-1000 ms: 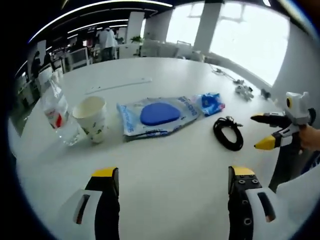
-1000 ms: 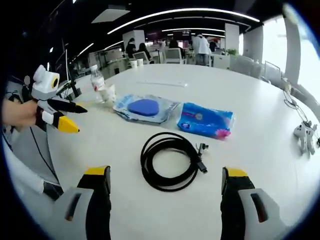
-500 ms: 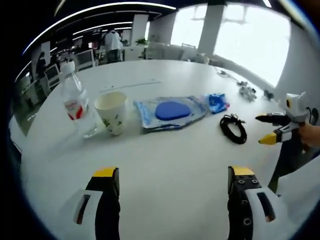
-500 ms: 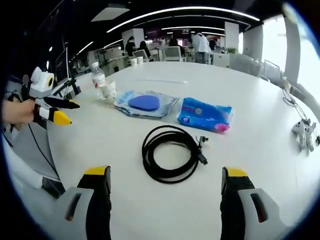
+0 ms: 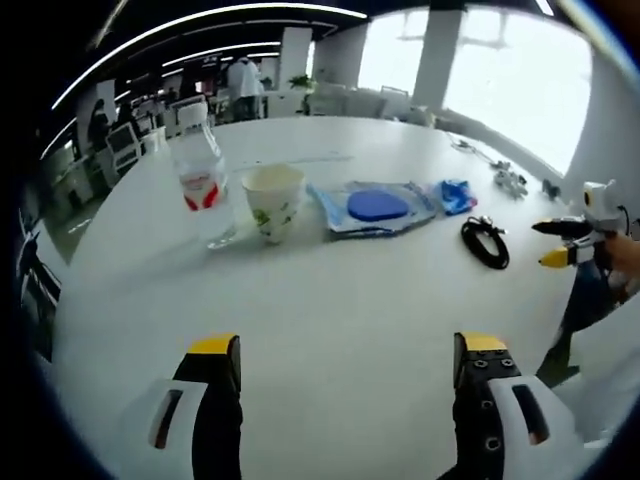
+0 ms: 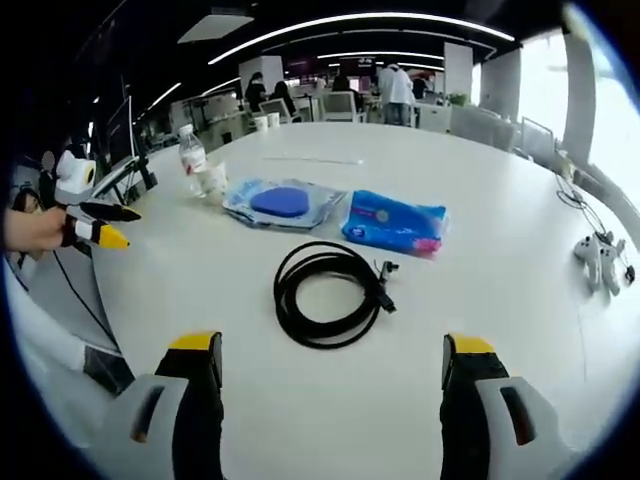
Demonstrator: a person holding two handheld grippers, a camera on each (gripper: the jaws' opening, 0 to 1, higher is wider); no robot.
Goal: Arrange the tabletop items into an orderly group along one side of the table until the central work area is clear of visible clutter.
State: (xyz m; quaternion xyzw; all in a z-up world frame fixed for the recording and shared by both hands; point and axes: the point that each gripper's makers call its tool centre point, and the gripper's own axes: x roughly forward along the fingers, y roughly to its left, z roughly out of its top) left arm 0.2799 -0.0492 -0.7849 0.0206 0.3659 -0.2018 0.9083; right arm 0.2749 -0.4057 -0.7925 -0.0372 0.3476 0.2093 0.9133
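Hovering both grippers over a round white table, jaws spread wide and holding nothing: left gripper, right gripper.

Nearest in the right gripper view: black cable, coiled flat, plug end poking toward the right. Beyond it, blue tissue pack, lying flat, long axis running left-right with a slight tilt. Just left of that, a clear packet with a blue oval pad inside, also flat. Farther left, paper cup and water bottle, both upright and just beside each other. White game controller far right near the table edge, well apart from the rest.

In the left gripper view the same row runs bottle, cup, packet, tissues, cable from left to right.

Room: open office, strip lights on a dark ceiling, bright windows, desks, chairs, people standing far back.
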